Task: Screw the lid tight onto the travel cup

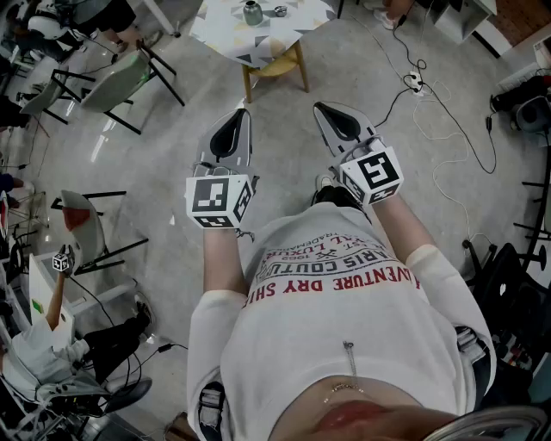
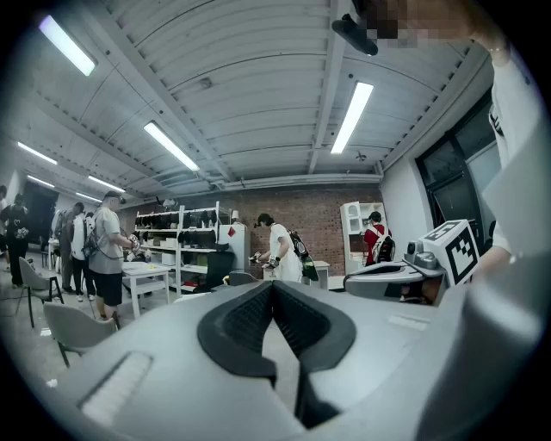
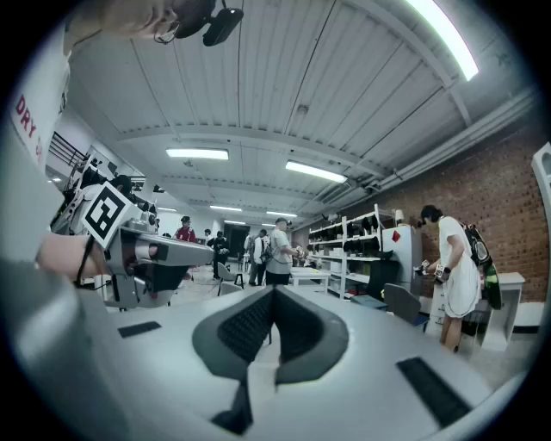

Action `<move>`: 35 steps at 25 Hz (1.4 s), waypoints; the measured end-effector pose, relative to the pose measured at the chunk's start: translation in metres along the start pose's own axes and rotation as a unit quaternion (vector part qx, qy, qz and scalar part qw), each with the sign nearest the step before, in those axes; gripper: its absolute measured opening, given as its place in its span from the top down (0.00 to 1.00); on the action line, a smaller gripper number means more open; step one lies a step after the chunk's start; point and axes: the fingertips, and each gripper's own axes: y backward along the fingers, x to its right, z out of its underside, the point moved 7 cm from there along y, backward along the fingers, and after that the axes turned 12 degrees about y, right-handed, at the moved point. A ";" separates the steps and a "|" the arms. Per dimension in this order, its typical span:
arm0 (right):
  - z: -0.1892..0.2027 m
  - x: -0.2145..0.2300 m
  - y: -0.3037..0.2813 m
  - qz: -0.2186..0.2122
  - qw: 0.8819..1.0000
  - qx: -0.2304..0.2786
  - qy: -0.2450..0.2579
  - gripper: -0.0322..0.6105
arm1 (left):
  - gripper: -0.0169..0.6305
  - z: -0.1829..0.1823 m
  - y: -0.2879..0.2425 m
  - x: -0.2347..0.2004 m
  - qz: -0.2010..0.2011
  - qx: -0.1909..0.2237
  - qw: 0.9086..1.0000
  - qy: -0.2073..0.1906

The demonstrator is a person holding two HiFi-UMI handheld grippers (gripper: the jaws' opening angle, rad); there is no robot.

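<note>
A dark travel cup stands on a small patterned table at the top of the head view, with a small lid lying just to its right. Both are well ahead of my grippers. My left gripper and right gripper are held side by side at chest height over the concrete floor, pointing level toward the table. In the left gripper view the left gripper has its jaws pressed together with nothing between them. The right gripper shows the same in its own view.
Folding chairs stand at the left of the floor. Cables and a power strip trail across the floor at the right. A seated person is at lower left. Shelves and several standing people fill the room's far side.
</note>
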 end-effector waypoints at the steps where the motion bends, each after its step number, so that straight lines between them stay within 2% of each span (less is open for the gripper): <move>1: 0.001 0.000 -0.002 0.000 1.000 -0.001 0.000 0.94 | 0.95 0.001 0.000 -0.002 -0.001 0.000 1.000 0.001; 13: 0.004 -0.004 -0.009 0.006 1.000 -0.006 -0.020 0.94 | 0.95 0.010 0.004 -0.010 0.003 -0.002 1.000 0.022; 18: 0.007 -0.012 -0.008 -0.034 0.999 0.015 -0.005 0.93 | 0.95 0.021 0.010 -0.017 0.001 0.001 0.999 0.034; 22: 0.016 -0.005 -0.015 -0.049 0.999 0.002 -0.022 0.93 | 0.95 0.028 0.013 -0.024 0.000 0.012 0.999 0.051; 23: 0.017 -0.001 -0.018 -0.050 0.998 0.001 -0.029 0.92 | 0.91 0.029 0.011 -0.027 -0.004 0.011 0.998 0.054; 24: 0.017 0.003 -0.022 -0.052 0.998 0.003 -0.034 0.87 | 0.79 0.030 0.008 -0.030 -0.008 0.008 0.998 0.056; 25: 0.018 0.007 -0.027 -0.054 0.998 0.006 -0.036 0.77 | 0.65 0.031 0.004 -0.033 -0.012 0.006 0.998 0.059; 26: 0.019 0.012 -0.032 -0.056 0.998 0.007 -0.034 0.70 | 0.61 0.032 -0.001 -0.037 -0.016 0.005 0.998 0.062; 27: 0.021 0.017 -0.037 -0.059 0.998 0.007 -0.033 0.67 | 0.61 0.033 -0.006 -0.040 -0.021 0.005 0.998 0.065; 32: 0.049 0.047 -0.072 -0.092 0.994 0.002 -0.055 0.66 | 0.61 0.044 -0.040 -0.059 -0.047 -0.015 0.997 0.067; 35: 0.066 0.070 -0.103 -0.126 0.990 -0.004 -0.060 0.66 | 0.61 0.045 -0.072 -0.076 -0.086 -0.018 0.993 0.075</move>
